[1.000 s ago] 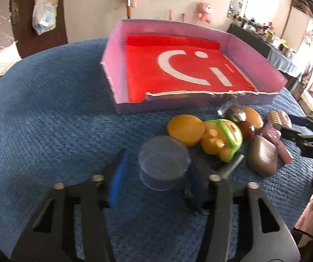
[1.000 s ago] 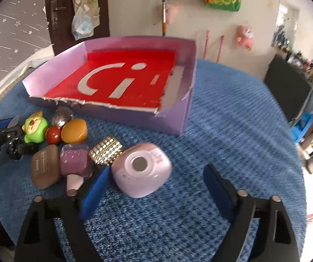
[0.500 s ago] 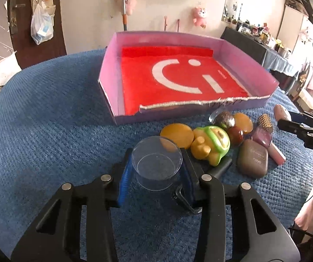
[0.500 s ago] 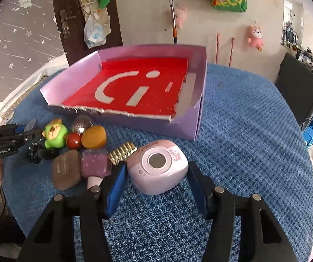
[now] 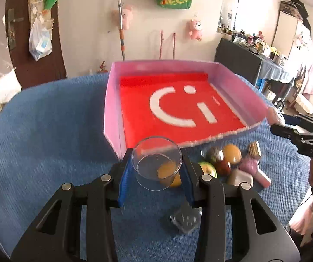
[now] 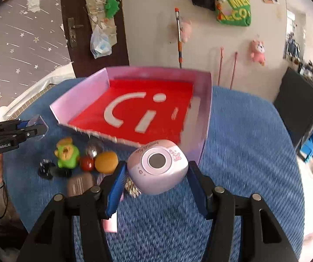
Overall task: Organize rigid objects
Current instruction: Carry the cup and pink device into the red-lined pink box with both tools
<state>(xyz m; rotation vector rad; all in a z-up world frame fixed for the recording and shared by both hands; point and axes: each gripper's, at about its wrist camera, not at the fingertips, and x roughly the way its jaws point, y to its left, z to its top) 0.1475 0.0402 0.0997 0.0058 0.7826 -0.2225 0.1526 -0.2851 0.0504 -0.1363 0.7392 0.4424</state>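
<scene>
My left gripper (image 5: 156, 170) pinched the clear round plastic cup (image 5: 157, 166) | my right gripper (image 6: 156, 182) pinched the pink squarish plastic gadget (image 6: 157, 167) | both up by the pink cardboard tray with red floor (image 6: 206, 109), nothing inside it | other toys (image 6: 86, 163) waited on blue cloth.

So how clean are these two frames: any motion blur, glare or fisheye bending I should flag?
Left wrist view: the tray rim and the loose toys are smeared by motion, the held clear cup stays sharp, and window light washes out the right edge. Right wrist view: the blue cloth streaks, the pink speaker is crisp, and the fisheye bends the door frame and darkens the corners.
</scene>
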